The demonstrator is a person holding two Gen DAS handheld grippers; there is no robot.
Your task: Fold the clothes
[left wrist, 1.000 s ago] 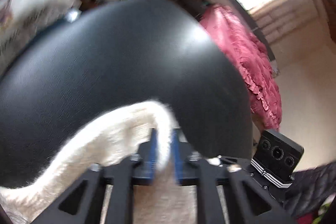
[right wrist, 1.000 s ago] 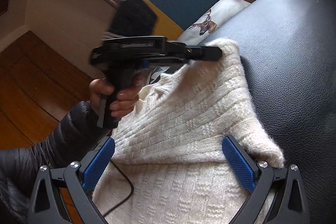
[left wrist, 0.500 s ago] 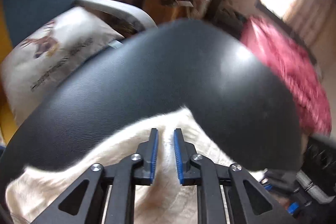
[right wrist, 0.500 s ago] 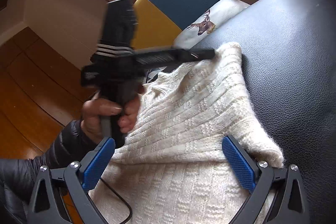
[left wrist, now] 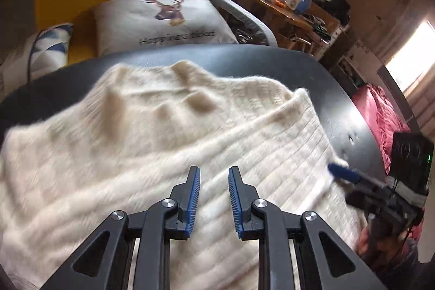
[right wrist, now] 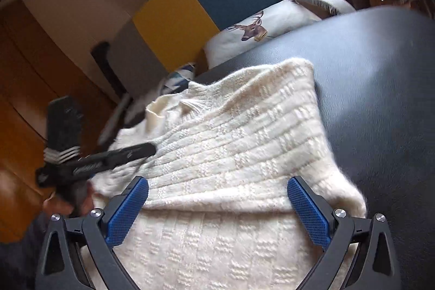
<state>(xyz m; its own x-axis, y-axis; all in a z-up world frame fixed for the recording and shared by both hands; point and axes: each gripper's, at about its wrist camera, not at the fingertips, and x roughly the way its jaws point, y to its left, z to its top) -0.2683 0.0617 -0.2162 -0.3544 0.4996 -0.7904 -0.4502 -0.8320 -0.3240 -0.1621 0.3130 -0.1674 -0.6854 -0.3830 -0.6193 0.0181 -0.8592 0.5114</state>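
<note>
While spread cream and fuzzy over the black surface, sweater looks soft, thick and limp, likely to sag and stretch; best pinched at a folded edge or hem. Lies lengthwise away from both cameras, collar toward the deer cushion. Left tool narrowly parted, gripping nothing; right tool spread wide, empty.

My left gripper is motion-blurred in the right wrist view; sweater runs off the bottom edge (hem unseen).
</note>
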